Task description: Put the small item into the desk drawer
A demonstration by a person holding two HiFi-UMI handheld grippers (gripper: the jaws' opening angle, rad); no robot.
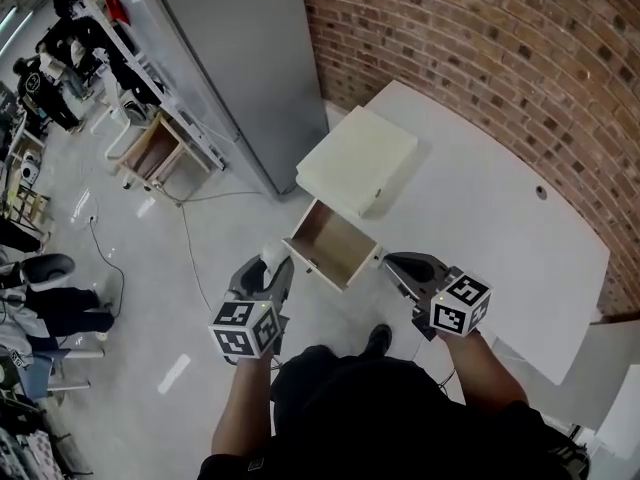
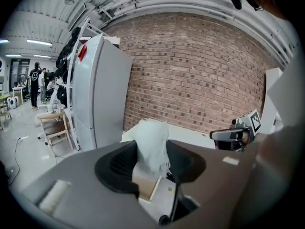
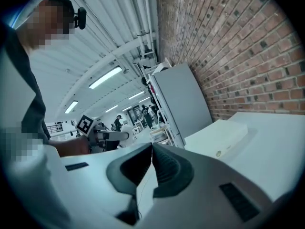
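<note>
Nearest the head camera the person's dark top (image 1: 370, 418) is seen, and both forearms are stretched forward from it. The left gripper (image 1: 271, 268) is held with its jaws spread wide and pinched on the small item (image 2: 151, 144), a crumpled white wad that sticks up between the pads. The right gripper (image 3: 151, 150) is pressed together with nothing in it, just beside the near right corner of the drawer (image 1: 330, 245); whether it touches cannot be told. The drawer is pulled out and bare inside, and the wad is held roughly over its near left edge. The step in hand is judged to be the drop: the wad should be brought further in over the wooden bottom and lowered below the rim before the jaws are let go, since so light a thing could be caught on the front panel. Open floor (image 1: 190, 278) is left on the left side, while the far side is bounded by the cabinet top (image 1: 358, 160) and the desk (image 1: 490, 228)
</note>
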